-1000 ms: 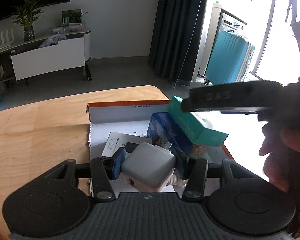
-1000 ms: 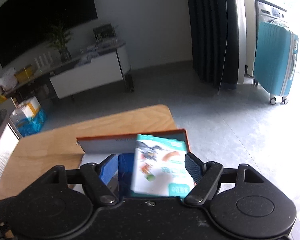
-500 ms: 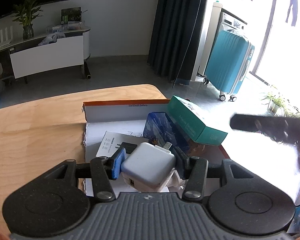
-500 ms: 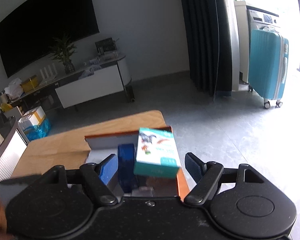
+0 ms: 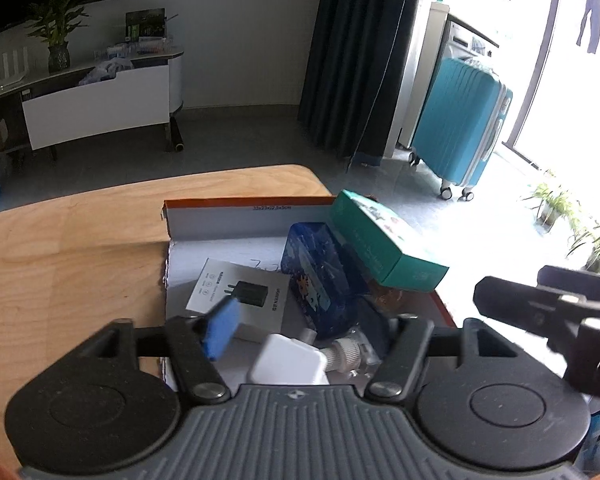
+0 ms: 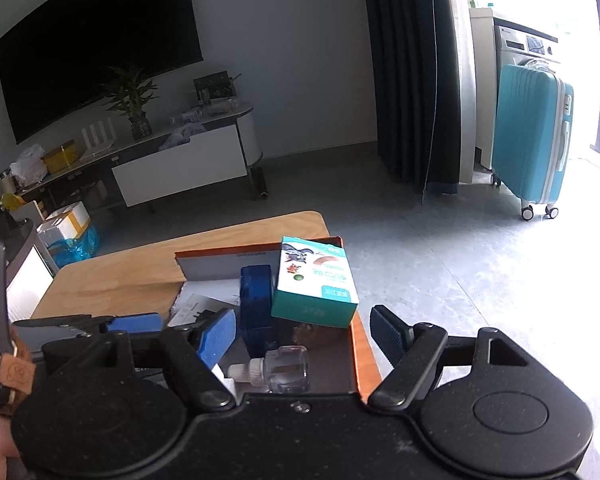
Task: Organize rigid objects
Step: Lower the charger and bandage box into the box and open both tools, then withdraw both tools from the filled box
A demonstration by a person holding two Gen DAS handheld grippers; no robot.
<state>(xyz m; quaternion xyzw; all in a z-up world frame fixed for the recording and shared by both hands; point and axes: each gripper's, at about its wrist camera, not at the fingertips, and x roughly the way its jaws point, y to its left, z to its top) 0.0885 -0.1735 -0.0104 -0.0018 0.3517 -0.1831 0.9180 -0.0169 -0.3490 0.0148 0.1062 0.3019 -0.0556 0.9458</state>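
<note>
An orange-edged cardboard box (image 5: pixel 244 206) sits on the wooden table (image 5: pixel 68 248). In it lie a white charger box (image 5: pixel 240 296), a blue tin (image 5: pixel 316 268), a teal carton (image 5: pixel 384 240) leaning on the tin, a clear small bottle (image 6: pixel 276 368) and a white power adapter (image 5: pixel 288 366). My left gripper (image 5: pixel 300 332) is open above the adapter, which rests in the box below it. My right gripper (image 6: pixel 304 328) is open and empty, held back from the teal carton (image 6: pixel 316 280). The right gripper shows at the right of the left wrist view (image 5: pixel 540 304).
A teal suitcase (image 5: pixel 460 120) stands on the floor by dark curtains (image 5: pixel 360 52). A white TV cabinet (image 5: pixel 96 100) with a plant is at the far wall. The table's far right corner (image 5: pixel 308 176) ends just beyond the box.
My left gripper has opened and let the white adapter go into the box. My right gripper has let go of the teal carton and drawn back to the right.
</note>
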